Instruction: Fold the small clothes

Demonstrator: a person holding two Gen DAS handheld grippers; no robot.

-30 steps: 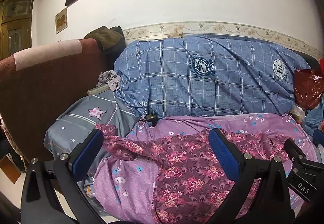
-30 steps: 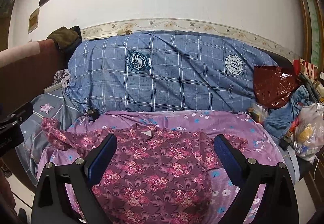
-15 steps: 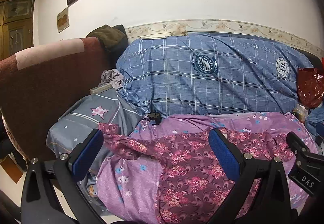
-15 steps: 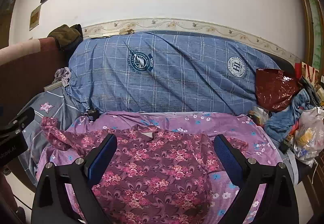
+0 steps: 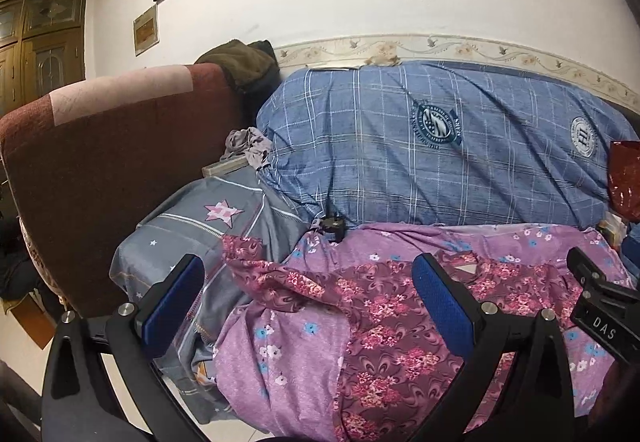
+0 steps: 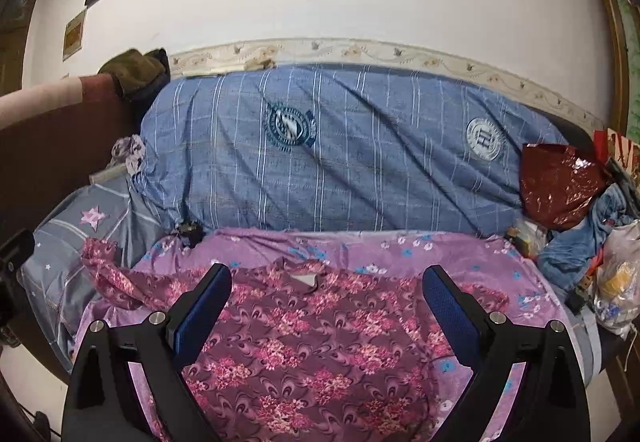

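Note:
A small maroon top with pink flowers (image 6: pixel 312 338) lies spread flat on a purple flowered sheet (image 6: pixel 404 246), neck toward the wall; its left sleeve (image 5: pixel 276 274) stretches out to the left. It also shows in the left wrist view (image 5: pixel 384 322). My left gripper (image 5: pixel 308 302) is open and empty, held above the top's left side. My right gripper (image 6: pixel 324 302) is open and empty, above the top's middle. The right gripper's body (image 5: pixel 604 306) shows at the right edge of the left view.
A large blue plaid bundle (image 6: pixel 352 158) lies along the wall behind the sheet. A grey star-patterned pillow (image 5: pixel 208 226) and a brown sofa arm (image 5: pixel 104 166) are at the left. A red plastic bag (image 6: pixel 560 182) and a pile of clothes and bags (image 6: pixel 600 254) are at the right.
Both grippers have drawn back and tilted up slightly, so the scene sits lower in both views. The top has not moved. Both stay open.

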